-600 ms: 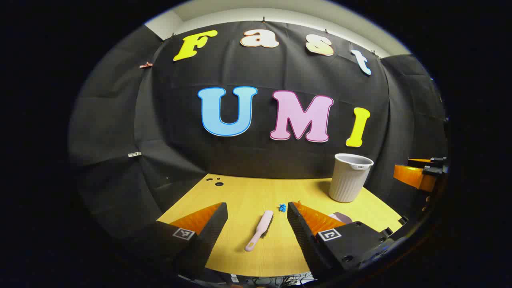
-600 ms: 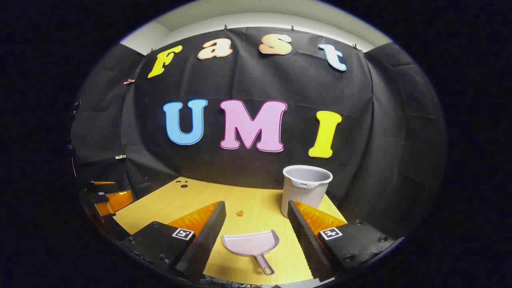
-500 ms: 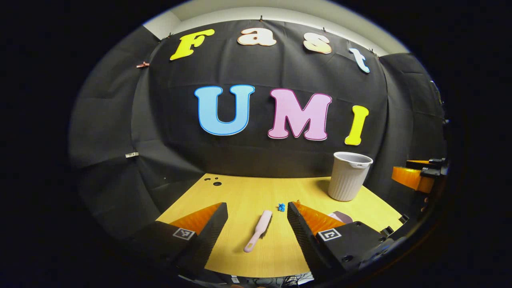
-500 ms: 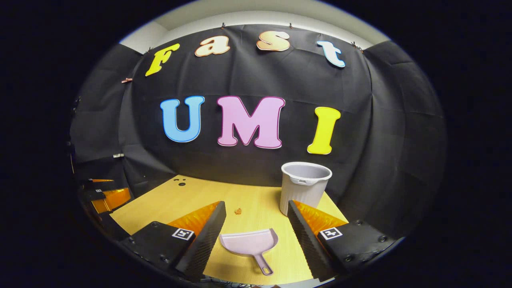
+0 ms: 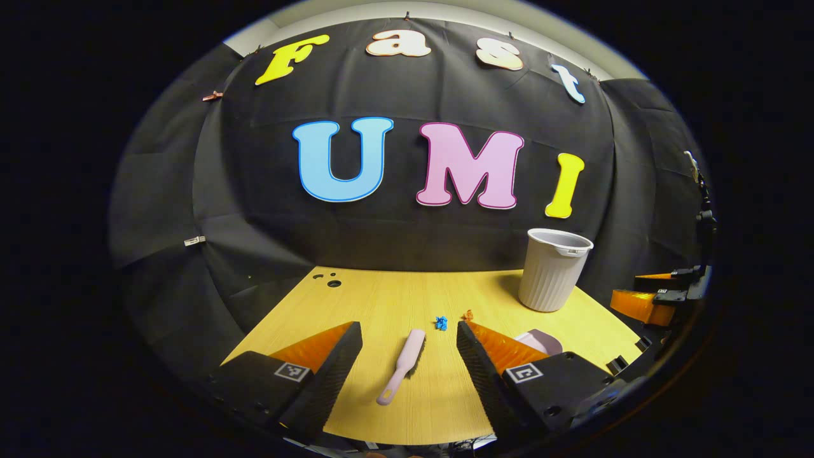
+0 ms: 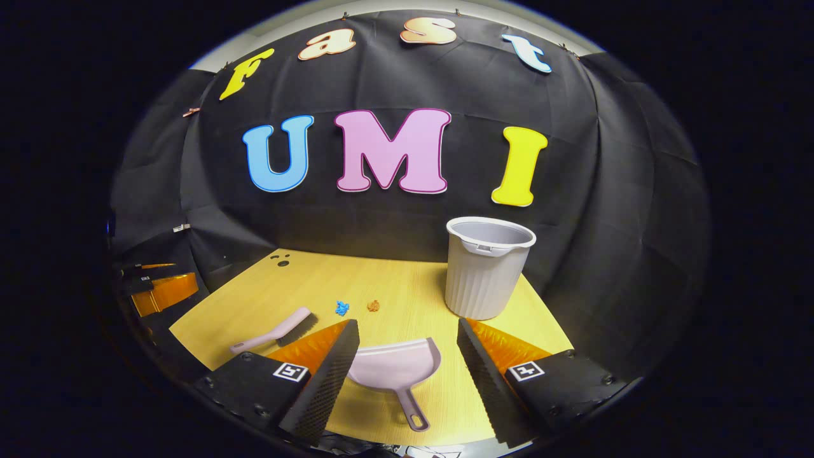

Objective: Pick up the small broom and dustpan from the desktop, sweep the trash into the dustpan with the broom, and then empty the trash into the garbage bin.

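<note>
A small pink broom (image 5: 402,366) lies on the yellow desktop (image 5: 381,305) between the fingers of my left gripper (image 5: 409,334), which is open above it. The same broom (image 6: 273,331) lies left of my right gripper (image 6: 408,331). That gripper is open over the pink dustpan (image 6: 395,366), whose handle points toward me. A blue scrap (image 5: 440,323) and an orange scrap (image 5: 468,315) lie beyond the broom; both the blue scrap (image 6: 342,308) and the orange scrap (image 6: 373,306) sit ahead of the dustpan. A grey ribbed garbage bin (image 6: 485,268) stands upright at the back right.
The other gripper (image 5: 655,296) hangs at the right edge of the left gripper view, and the left one (image 6: 156,286) at the left edge of the right gripper view. Small dark holes (image 5: 331,280) mark the desk's far left corner. Black cloth walls close the desk behind.
Both grippers have moved forward and lower toward the desk. The broom, dustpan and scraps now appear larger and nearer. Nothing has been grasped.
</note>
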The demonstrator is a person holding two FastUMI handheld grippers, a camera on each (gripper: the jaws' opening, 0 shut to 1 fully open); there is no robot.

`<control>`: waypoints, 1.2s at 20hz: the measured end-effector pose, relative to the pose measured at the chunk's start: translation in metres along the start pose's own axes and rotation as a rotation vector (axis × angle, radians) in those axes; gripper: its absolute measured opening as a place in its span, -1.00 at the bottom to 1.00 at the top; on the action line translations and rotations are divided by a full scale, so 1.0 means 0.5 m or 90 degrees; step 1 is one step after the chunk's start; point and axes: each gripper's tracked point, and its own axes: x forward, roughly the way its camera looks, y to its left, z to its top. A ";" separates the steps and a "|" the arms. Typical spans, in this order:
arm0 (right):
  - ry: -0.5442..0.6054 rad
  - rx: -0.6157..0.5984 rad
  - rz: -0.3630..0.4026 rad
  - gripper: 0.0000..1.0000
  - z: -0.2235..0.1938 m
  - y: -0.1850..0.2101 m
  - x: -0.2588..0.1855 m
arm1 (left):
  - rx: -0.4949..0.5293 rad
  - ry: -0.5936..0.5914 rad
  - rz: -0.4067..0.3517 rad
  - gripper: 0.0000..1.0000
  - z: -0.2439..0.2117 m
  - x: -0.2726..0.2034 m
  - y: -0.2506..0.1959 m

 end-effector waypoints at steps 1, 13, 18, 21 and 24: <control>0.013 0.002 0.002 0.96 -0.012 0.001 0.009 | -0.003 0.001 0.001 0.92 0.001 0.004 0.002; 0.270 -0.110 0.065 0.96 -0.267 0.021 0.089 | -0.030 0.052 0.087 0.92 -0.065 0.031 0.088; 0.427 -0.143 0.055 0.97 -0.413 -0.006 0.107 | -0.033 0.099 0.124 0.92 -0.106 0.044 0.128; 0.478 -0.114 0.055 0.97 -0.457 -0.005 0.132 | -0.032 0.121 0.147 0.92 -0.124 0.058 0.147; 0.515 -0.159 0.064 0.96 -0.502 -0.011 0.167 | -0.043 0.146 0.160 0.92 -0.139 0.079 0.150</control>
